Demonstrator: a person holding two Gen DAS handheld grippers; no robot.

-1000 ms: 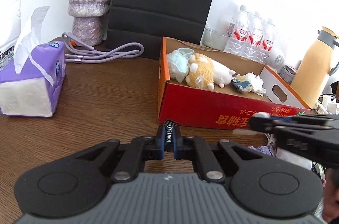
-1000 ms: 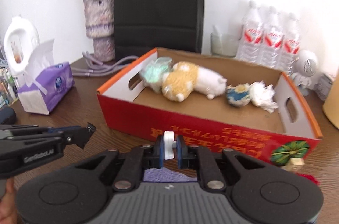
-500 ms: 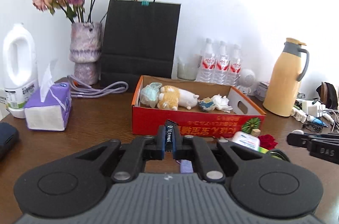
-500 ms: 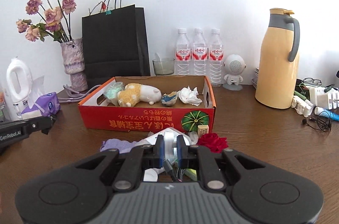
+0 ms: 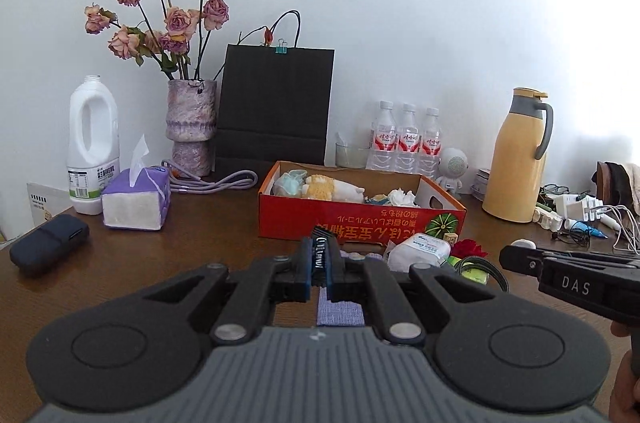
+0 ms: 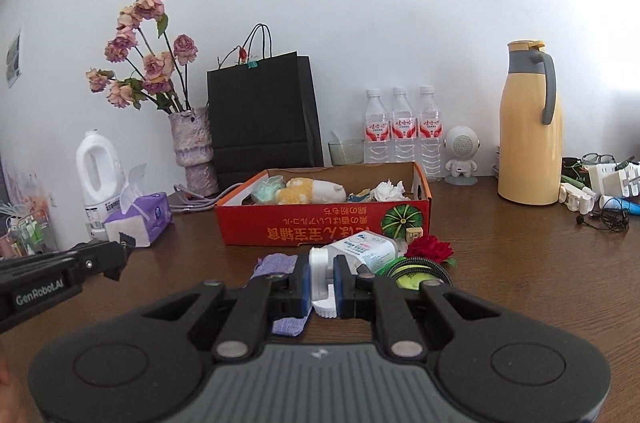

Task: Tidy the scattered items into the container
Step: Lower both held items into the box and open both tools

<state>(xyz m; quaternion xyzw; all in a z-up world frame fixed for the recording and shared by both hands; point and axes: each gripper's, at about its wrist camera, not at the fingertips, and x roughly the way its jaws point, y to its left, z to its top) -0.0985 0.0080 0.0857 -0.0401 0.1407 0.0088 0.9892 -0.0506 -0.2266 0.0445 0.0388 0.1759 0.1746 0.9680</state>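
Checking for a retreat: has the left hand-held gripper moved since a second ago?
Yes. The left hand-held gripper has pulled back from the red box, which now looks smaller and farther away.

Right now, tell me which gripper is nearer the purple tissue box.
Left. The purple tissue box lies ahead and left of the left gripper; the right gripper is farther right, over the scattered pile before the red box, with the left gripper between.
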